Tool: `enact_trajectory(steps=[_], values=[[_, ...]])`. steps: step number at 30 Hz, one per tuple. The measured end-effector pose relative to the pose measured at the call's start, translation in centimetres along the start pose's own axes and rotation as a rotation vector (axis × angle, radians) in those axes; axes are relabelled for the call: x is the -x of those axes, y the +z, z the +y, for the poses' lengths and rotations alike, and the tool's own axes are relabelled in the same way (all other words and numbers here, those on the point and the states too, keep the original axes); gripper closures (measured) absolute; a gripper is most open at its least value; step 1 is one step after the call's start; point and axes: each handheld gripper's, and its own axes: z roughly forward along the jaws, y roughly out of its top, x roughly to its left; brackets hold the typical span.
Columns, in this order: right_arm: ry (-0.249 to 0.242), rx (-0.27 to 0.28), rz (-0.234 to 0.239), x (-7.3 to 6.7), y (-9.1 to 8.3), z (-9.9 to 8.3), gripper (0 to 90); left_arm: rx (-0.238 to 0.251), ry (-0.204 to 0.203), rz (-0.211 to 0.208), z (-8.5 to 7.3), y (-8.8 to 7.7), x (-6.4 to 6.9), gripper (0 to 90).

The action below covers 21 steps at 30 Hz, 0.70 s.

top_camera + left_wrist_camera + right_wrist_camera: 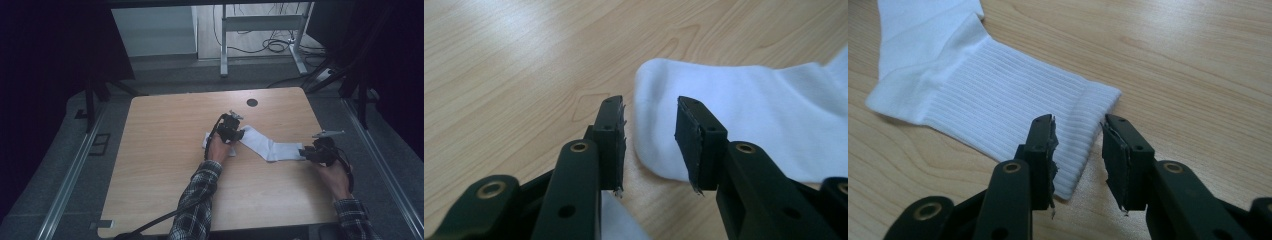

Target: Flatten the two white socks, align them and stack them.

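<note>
Lying flat on table (pixel 165 165), white sock (pixel 270 146): plain, unmarked fabric.

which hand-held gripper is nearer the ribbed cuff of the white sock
Right. The right hand-held gripper has its open jaws at the ribbed cuff edge; the left hand-held gripper is at the toe end of the white sock.

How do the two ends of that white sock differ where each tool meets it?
The toe end is smooth and rounded; the cuff end is ribbed with a straight hem. The left tool straddles the toe's rounded edge, the right tool straddles the cuff's hem. Both ends lie flat on the wooden table, and both tools stand open, pads not pressing.
</note>
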Motion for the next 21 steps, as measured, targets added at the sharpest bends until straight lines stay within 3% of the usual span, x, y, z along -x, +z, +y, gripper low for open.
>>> enact_trajectory(steps=[5, 10, 13, 14, 21], values=[[0.008, 0.0, 0.007, 0.1, 0.3, -0.1, 62.0, -0.015, -0.019, 0.0, -0.1, 1.0, -0.1, 65.9], [0.003, -0.025, 0.02, -0.1, 0.9, -0.2, 70.3, -0.053, -0.013, -0.01, -0.4, 1.7, 0.0, 73.3], [0.013, -0.037, 0.032, -0.2, 0.8, 0.0, 78.0, -0.046, -0.035, -0.039, -0.6, 1.7, 0.0, 82.4], [0.019, -0.04, 0.036, -0.2, 0.8, 0.0, 80.6, -0.046, -0.024, -0.031, -0.6, 1.6, 0.1, 85.1], [0.019, -0.019, 0.037, -0.3, 0.3, 0.2, 83.4, -0.006, -0.013, -0.028, -0.8, 0.1, 0.4, 86.3]])
